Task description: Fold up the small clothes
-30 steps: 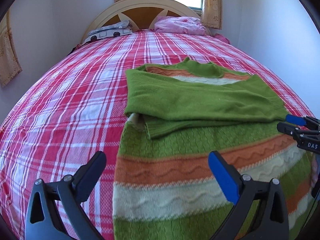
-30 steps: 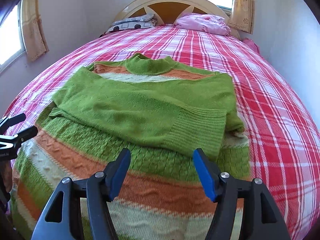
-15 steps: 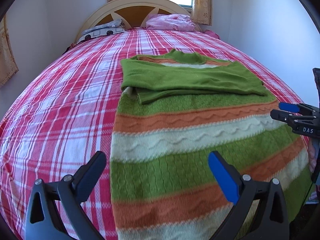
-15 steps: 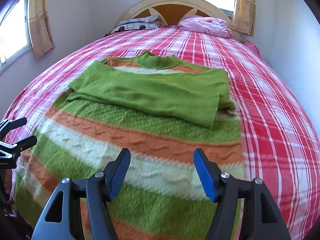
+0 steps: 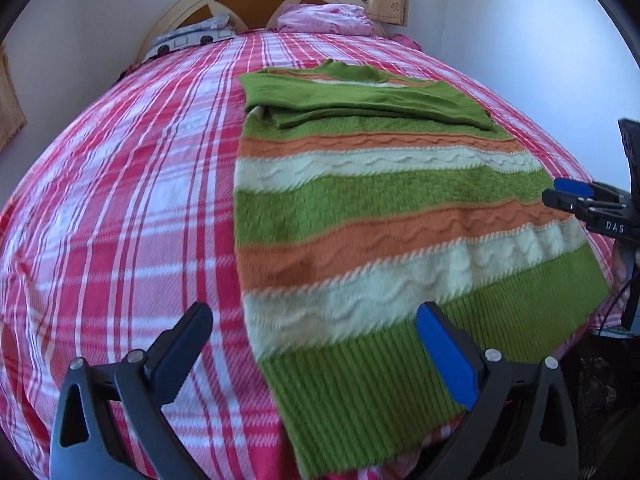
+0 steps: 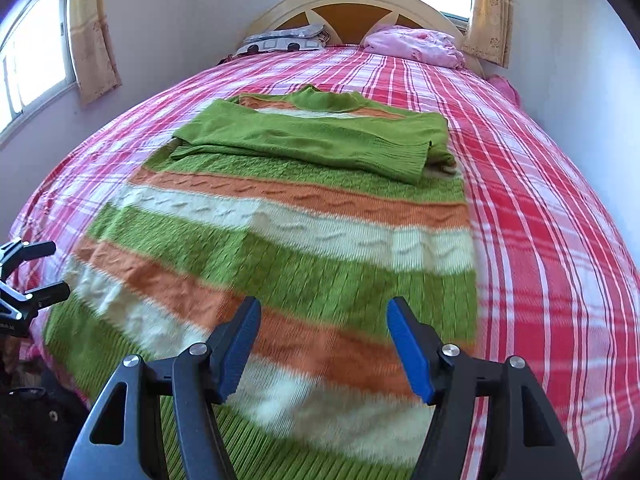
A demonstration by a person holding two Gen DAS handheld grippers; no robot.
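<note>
On the bed (image 5: 120, 200) the sweater (image 5: 380, 208) is lying flat (sleeves already folded across). Both grippers, left (image 5: 314, 346) and right (image 6: 324, 346), are hovering over its hem, jaws spread and empty; they should be pinching both hem corners evenly

Near end of the striped sweater (image 6: 280, 264) is smeared with motion blur in the right wrist view, and its ribbed hem runs off the bottom edge. Folded sleeves (image 5: 360, 100) cover the chest stripes. The pillow (image 6: 280, 42) print is too small to read. Right gripper (image 5: 568, 196) is clipped by the frame edge in the left view.
</note>
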